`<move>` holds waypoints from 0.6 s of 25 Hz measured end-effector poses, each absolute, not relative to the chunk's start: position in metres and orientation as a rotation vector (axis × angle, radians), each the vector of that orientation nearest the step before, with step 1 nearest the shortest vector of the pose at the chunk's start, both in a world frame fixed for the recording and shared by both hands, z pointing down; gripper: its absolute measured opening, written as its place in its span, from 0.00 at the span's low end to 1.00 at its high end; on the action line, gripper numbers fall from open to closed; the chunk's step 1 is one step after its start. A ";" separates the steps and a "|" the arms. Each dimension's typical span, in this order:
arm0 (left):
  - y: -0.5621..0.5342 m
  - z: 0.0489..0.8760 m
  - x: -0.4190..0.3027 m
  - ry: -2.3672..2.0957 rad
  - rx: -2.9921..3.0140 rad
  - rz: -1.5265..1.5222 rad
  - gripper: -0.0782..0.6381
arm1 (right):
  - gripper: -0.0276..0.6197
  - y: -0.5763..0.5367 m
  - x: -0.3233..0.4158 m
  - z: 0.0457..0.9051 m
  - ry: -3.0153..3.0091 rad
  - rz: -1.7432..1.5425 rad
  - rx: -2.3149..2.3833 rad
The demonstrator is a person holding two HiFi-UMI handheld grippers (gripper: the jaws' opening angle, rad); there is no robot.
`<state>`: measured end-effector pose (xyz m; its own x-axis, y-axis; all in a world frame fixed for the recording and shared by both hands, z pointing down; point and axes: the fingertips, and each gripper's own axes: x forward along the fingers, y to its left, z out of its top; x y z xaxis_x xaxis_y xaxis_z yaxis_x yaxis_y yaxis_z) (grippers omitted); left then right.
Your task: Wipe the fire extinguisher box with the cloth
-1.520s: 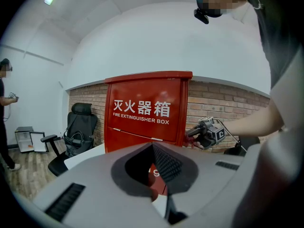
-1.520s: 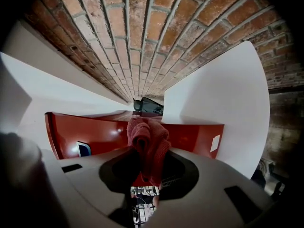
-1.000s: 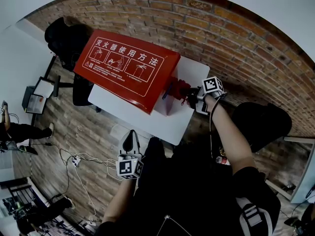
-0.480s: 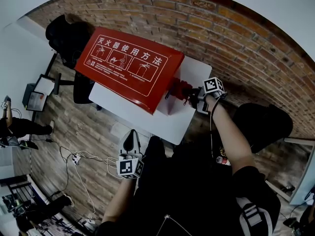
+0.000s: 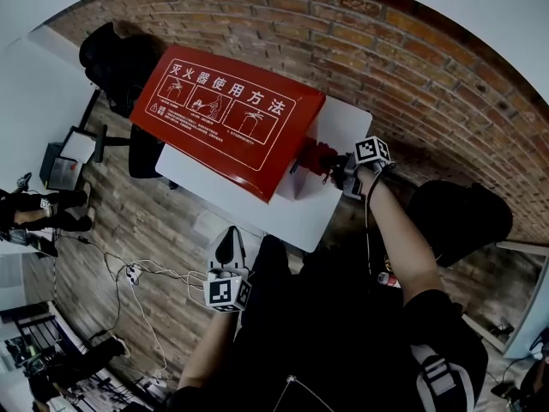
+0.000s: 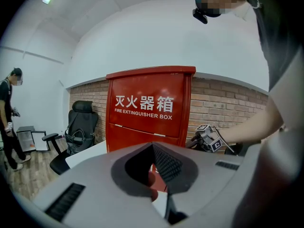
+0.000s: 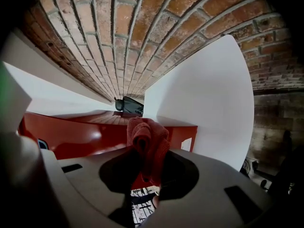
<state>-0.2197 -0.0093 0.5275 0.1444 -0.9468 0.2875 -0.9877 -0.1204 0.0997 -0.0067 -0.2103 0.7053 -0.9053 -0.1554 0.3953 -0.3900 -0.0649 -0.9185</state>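
Brick wall behind the fire extinguisher box on the white table, right gripper pinches the cloth at the box's side while left gripper hangs closed and empty well off it, so hard rubbing might tip the unbraced box imo.

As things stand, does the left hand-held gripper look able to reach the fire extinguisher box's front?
Probably yes. The left hand-held gripper faces the fire extinguisher box front with only the table between them; the right hand-held gripper, holding the cloth, is off at the box's side.
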 end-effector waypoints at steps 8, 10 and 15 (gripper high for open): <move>-0.013 0.533 -0.223 -1.885 2.157 0.231 0.13 | 0.19 -0.211 -0.007 0.735 -1.971 2.060 0.677; -0.013 0.533 -0.224 -1.890 2.153 0.235 0.13 | 0.19 -0.212 -0.007 0.742 -1.956 2.057 0.686; -0.012 0.534 -0.227 -1.900 2.135 0.238 0.13 | 0.19 -0.212 -0.007 0.761 -1.909 2.049 0.714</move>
